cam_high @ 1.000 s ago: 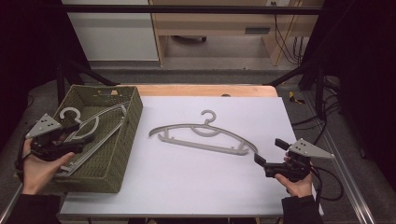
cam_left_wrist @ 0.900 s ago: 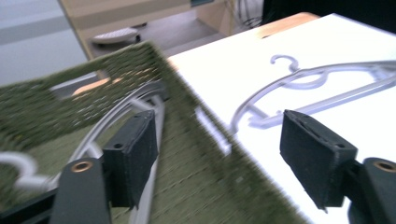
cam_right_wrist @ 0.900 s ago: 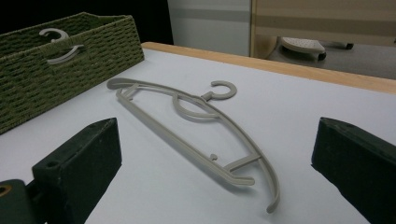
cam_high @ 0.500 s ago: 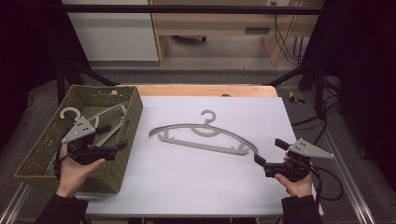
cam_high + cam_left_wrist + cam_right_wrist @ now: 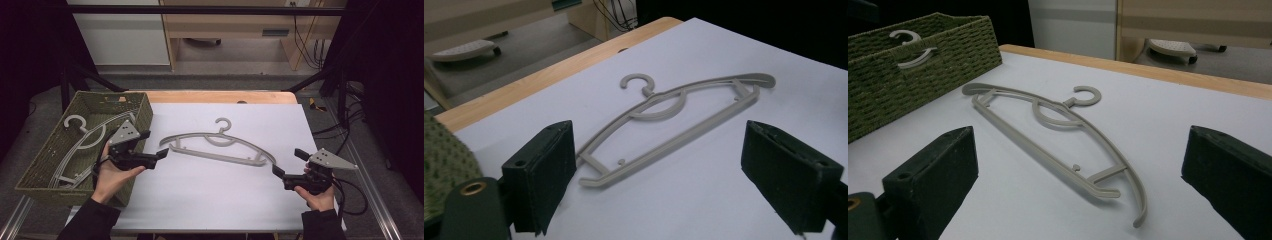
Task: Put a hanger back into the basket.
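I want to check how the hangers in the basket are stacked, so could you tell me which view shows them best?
The high view: it looks down into the green basket and shows the hangers inside overlapping. The right gripper view catches just a hook above the rim; the left gripper view shows a corner of the basket.

Count: 1 grey hanger (image 5: pixel 220 145) on table (image 5: pixel 200 200); hangers in basket (image 5: pixel 75 145), at least 2, exact no. unclear; 1 green basket (image 5: pixel 145 107); 2 tools: left tool (image 5: pixel 156 145), right tool (image 5: pixel 287 162).

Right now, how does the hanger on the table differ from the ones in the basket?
The table hanger lies flat and alone on the white tabletop; the basket hangers are piled together, tilted inside the green woven basket. Both are grey plastic with the same hook shape.
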A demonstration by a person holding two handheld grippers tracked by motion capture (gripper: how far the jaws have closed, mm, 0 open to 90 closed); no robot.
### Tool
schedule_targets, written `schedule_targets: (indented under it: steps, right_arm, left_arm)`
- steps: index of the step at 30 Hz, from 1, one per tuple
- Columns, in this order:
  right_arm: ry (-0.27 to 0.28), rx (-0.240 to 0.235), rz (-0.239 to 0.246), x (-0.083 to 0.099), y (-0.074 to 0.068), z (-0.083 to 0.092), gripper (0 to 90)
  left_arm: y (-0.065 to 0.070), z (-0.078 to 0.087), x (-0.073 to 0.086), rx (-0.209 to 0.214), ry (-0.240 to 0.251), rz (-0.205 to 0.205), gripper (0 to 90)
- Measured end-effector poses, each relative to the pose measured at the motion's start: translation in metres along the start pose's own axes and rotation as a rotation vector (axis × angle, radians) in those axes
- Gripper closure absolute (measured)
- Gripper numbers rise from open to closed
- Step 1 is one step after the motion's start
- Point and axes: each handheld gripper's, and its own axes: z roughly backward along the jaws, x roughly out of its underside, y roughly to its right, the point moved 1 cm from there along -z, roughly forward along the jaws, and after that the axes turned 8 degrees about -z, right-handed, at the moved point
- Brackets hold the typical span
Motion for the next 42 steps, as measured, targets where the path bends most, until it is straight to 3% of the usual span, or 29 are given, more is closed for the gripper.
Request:
schedule_targets:
  steps: [5, 7, 16, 26, 30, 35, 42]
  right_arm:
    - [0.002, -0.005, 0.0, 0.0, -0.001, 0.0, 1.8]
    - [0.001, -0.005, 0.003, 0.0, -0.001, 0.0, 1.8]
    - [0.007, -0.012, 0.003, -0.001, -0.001, 0.001, 1.8]
    - [-0.004, -0.023, 0.006, 0.0, -0.003, -0.003, 1.8]
    - [-0.004, -0.025, 0.005, 0.0, -0.003, -0.003, 1.9]
    - [-0.002, -0.031, 0.007, 0.0, -0.003, -0.003, 1.9]
    - [-0.002, -0.033, 0.003, 0.0, -0.004, -0.004, 1.9]
  left_arm:
    - [0.003, -0.021, -0.006, 0.019, -0.016, 0.008, 14.9]
    - [0.003, -0.028, -0.008, -0.002, -0.029, -0.002, 14.9]
    - [-0.006, -0.071, -0.008, -0.015, -0.09, 0.024, 16.2]
    - [-0.026, -0.121, 0.011, -0.047, -0.193, 0.062, 21.7]
    - [-0.034, -0.135, 0.021, -0.06, -0.217, 0.083, 24.5]
    - [-0.042, -0.149, 0.032, -0.074, -0.272, 0.076, 27.9]
    - [-0.053, -0.166, 0.046, -0.107, -0.283, 0.114, 32.9]
